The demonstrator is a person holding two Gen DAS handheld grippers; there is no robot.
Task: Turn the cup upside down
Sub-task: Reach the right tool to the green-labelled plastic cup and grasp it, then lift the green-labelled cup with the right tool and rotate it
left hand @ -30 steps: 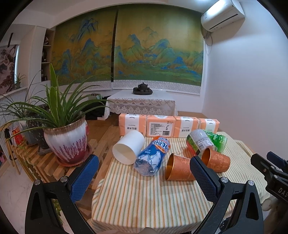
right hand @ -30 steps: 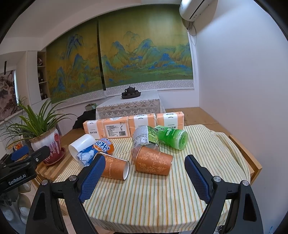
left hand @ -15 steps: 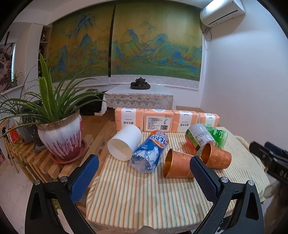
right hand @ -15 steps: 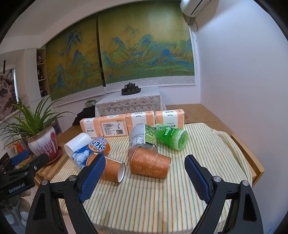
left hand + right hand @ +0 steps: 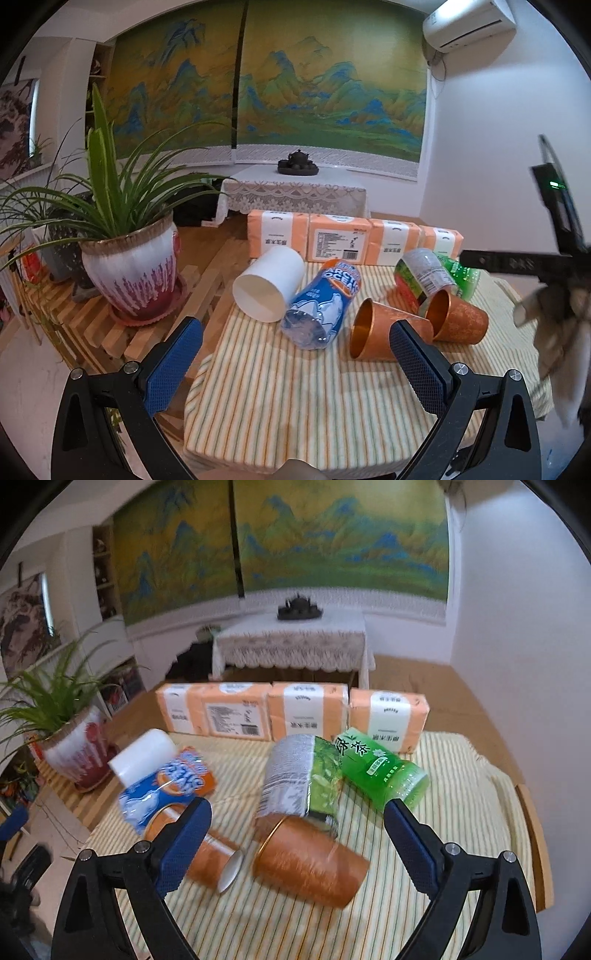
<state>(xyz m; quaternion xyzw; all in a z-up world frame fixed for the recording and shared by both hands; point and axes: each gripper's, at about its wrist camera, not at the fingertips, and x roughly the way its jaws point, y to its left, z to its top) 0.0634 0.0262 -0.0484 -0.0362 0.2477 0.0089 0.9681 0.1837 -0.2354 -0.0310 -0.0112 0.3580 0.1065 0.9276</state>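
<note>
**Both grippers spread, cups lying down**

My right gripper (image 5: 297, 838) is spread wide above an orange cup (image 5: 310, 862) lying on its side on the striped tablecloth (image 5: 461, 794) — nothing held. A second orange cup (image 5: 207, 860) lies just left. My left gripper (image 5: 295, 363) is spread too, empty — white cup (image 5: 269, 282) lies ahead.

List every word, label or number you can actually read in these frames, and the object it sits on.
"ARCTIC OCEAN": blue and orange bottle lying on the striped cloth.
"绿茶": green bottle, on its side.
Tissue packs: printed text and barcode too small to read.
Green and silver bottle: fine print too small, blurred in the right wrist view.
Orange cups, white cup: no text.
</note>
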